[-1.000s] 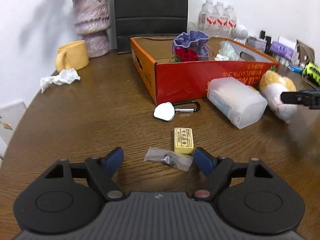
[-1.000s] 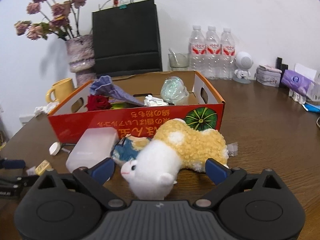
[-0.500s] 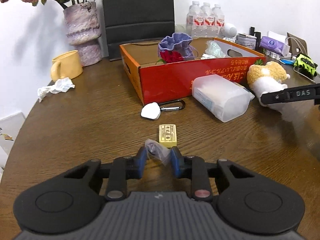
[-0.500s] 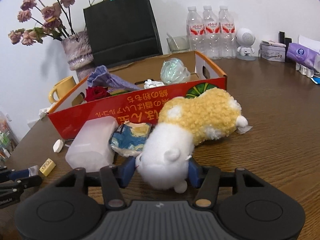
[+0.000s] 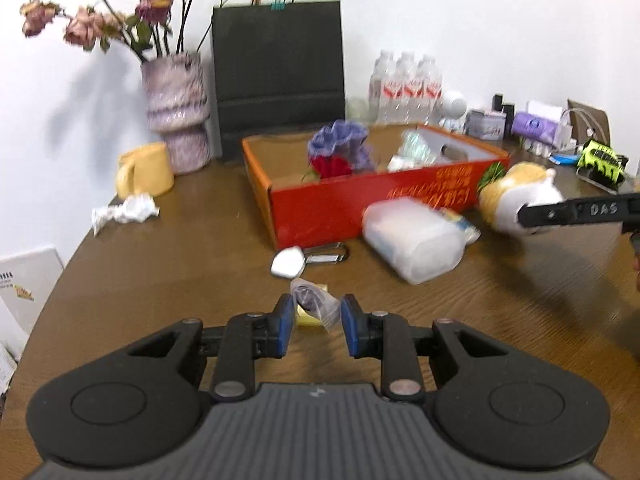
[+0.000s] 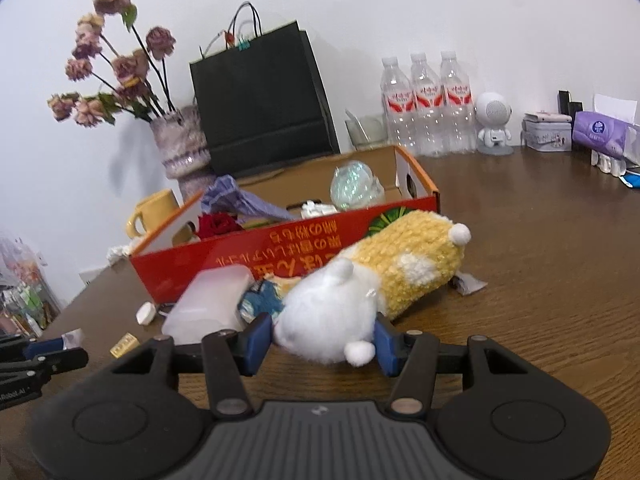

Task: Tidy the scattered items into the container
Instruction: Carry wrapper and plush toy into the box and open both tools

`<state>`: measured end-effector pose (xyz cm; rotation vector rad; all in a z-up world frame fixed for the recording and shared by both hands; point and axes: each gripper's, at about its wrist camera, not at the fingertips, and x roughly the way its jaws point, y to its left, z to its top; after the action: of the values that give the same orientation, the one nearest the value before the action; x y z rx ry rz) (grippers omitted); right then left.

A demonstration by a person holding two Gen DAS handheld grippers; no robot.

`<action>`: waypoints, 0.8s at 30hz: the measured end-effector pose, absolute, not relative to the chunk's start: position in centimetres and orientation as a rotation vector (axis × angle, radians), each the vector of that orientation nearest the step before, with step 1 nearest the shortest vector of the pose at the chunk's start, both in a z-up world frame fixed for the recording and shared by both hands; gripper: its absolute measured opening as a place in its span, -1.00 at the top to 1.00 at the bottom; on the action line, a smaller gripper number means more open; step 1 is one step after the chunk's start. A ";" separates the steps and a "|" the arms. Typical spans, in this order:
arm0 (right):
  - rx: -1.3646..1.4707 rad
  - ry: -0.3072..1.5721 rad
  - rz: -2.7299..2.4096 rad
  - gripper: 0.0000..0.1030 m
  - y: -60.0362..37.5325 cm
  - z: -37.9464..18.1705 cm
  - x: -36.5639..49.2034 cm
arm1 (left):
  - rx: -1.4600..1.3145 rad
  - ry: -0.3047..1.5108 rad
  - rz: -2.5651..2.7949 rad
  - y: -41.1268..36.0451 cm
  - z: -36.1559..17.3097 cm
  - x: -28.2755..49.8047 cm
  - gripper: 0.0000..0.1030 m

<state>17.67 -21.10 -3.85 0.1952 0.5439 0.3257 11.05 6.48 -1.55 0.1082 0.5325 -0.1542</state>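
My left gripper point(image 5: 316, 322) is shut on a small clear packet point(image 5: 314, 304) with something dark inside, held just above the table and a yellow block point(image 5: 307, 320). My right gripper point(image 6: 322, 340) is shut on the white head of a yellow-and-white plush toy point(image 6: 404, 264), whose body lies against the red cardboard box point(image 6: 240, 256). The box point(image 5: 320, 208) holds a purple pouch, a red rose and a shiny wrapper. In the left wrist view, a black right finger point(image 5: 576, 211) crosses the plush point(image 5: 516, 186).
A frosted plastic box point(image 5: 412, 236), a white tag with a carabiner point(image 5: 288, 264) and a blue-yellow pouch point(image 6: 260, 300) lie before the red box. Crumpled tissue point(image 5: 126, 210), a yellow mug point(image 5: 146, 168), a vase, a black bag and water bottles point(image 6: 424, 108) line the back.
Both grippers have closed: the left on the clear packet, which has come up off the table, and the right on the plush's head. The plush has rolled and shifted with it.
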 end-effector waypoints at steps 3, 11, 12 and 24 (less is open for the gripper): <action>0.203 0.537 0.332 -0.01 -21.4 -3.8 17.6 | 0.108 0.517 -0.170 5.8 -1.0 11.1 0.49; 0.170 0.595 0.313 -0.18 -21.6 -4.6 18.7 | 0.104 0.531 -0.196 4.4 -1.6 11.6 0.49; 0.164 0.608 0.310 -0.26 -21.6 -4.8 19.0 | 0.099 0.535 -0.196 4.4 -1.8 11.7 0.49; 0.227 0.691 0.290 -0.16 -22.5 -6.0 21.8 | 0.061 0.540 -0.179 4.6 -2.1 11.6 0.48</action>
<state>21.82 -22.48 -5.96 0.2268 0.6907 0.2904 11.63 4.61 -2.13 0.0610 0.5404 -0.1791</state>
